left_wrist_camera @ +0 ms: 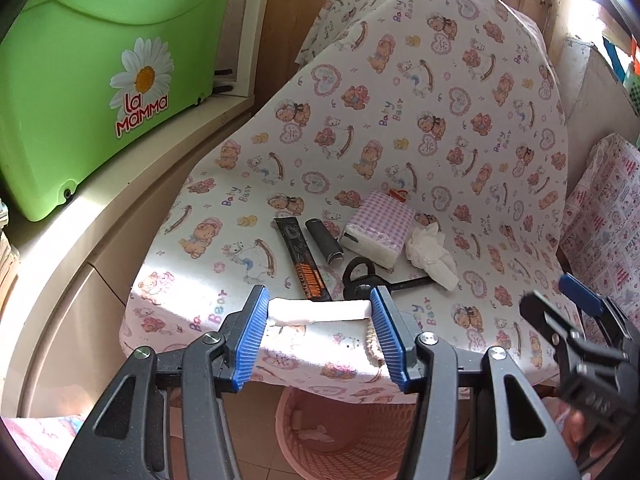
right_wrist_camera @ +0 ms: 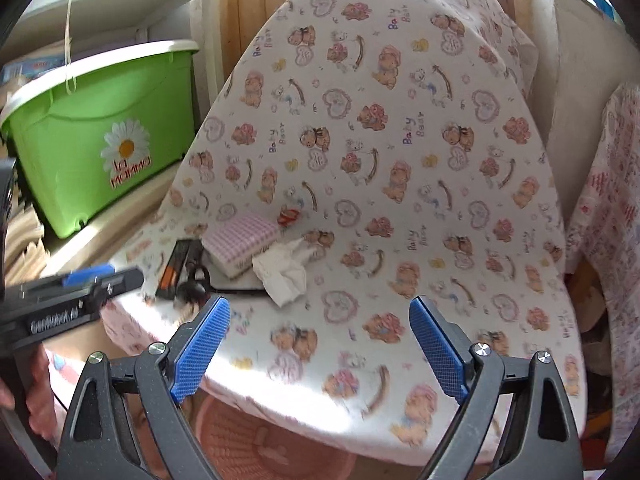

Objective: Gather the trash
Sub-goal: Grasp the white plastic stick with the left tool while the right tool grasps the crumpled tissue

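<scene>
My left gripper (left_wrist_camera: 320,314) is shut on a white wrapper strip (left_wrist_camera: 318,310), held across between its blue pads over the table's front edge, above the pink basket (left_wrist_camera: 340,440). A crumpled white tissue (left_wrist_camera: 432,256) lies on the bear-print cloth next to a pink checked tissue pack (left_wrist_camera: 380,228); the tissue also shows in the right wrist view (right_wrist_camera: 284,272). My right gripper (right_wrist_camera: 320,344) is open and empty over the front of the table, nearer than the tissue. It also shows at the right edge of the left wrist view (left_wrist_camera: 568,312).
A black-orange packet (left_wrist_camera: 302,258), a black lighter (left_wrist_camera: 324,240) and a black keyring tool (left_wrist_camera: 360,280) lie by the pack. A small red scrap (right_wrist_camera: 289,216) sits behind it. A green "la mamma" bin (left_wrist_camera: 92,80) stands on the left counter. A covered chair (left_wrist_camera: 608,220) is right.
</scene>
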`<state>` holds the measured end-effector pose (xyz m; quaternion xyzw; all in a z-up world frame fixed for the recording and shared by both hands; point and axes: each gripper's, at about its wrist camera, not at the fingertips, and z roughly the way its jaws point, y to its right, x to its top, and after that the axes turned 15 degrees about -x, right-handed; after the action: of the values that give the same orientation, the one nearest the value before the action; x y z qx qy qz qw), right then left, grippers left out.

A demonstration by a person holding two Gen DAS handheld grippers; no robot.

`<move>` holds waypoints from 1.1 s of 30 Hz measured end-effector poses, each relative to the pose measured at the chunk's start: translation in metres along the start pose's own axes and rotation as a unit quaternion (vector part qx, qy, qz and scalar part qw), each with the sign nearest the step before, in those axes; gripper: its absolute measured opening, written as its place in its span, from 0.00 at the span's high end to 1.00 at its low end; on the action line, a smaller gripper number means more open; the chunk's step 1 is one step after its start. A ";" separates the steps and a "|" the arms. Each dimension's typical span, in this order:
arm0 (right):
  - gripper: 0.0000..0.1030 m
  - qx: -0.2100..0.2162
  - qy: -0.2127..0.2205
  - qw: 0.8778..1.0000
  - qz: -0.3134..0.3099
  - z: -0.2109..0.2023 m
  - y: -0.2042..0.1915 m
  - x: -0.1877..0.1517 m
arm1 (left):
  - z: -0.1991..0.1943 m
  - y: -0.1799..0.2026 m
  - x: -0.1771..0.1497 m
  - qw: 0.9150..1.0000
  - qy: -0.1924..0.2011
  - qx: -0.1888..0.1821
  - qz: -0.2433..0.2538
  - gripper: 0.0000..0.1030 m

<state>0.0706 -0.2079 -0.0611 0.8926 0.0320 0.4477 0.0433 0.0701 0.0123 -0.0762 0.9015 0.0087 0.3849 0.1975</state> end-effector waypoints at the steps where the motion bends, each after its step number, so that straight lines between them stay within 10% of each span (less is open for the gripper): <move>1: 0.10 0.015 -0.008 1.000 0.016 0.007 0.001 0.002 | 0.000 -0.001 0.000 1.000 0.000 -0.002 -0.003 0.51; 16: 0.59 0.048 -0.030 0.998 0.024 0.076 -0.037 -0.004 | 0.004 -0.009 0.002 1.000 -0.001 0.004 -0.017 0.50; 21: 0.94 0.038 -0.037 0.999 -0.006 0.079 -0.047 -0.007 | 0.005 -0.006 0.002 1.000 -0.003 0.003 -0.012 0.50; 33: 0.96 0.053 -0.052 0.995 0.062 0.031 -0.004 -0.010 | 0.002 0.003 0.003 1.000 0.004 -0.004 0.003 0.50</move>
<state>0.0892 -0.2061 -0.0881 0.9158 -0.0019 0.4006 -0.0299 0.0739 0.0093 -0.0742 0.8993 0.0049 0.3890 0.1998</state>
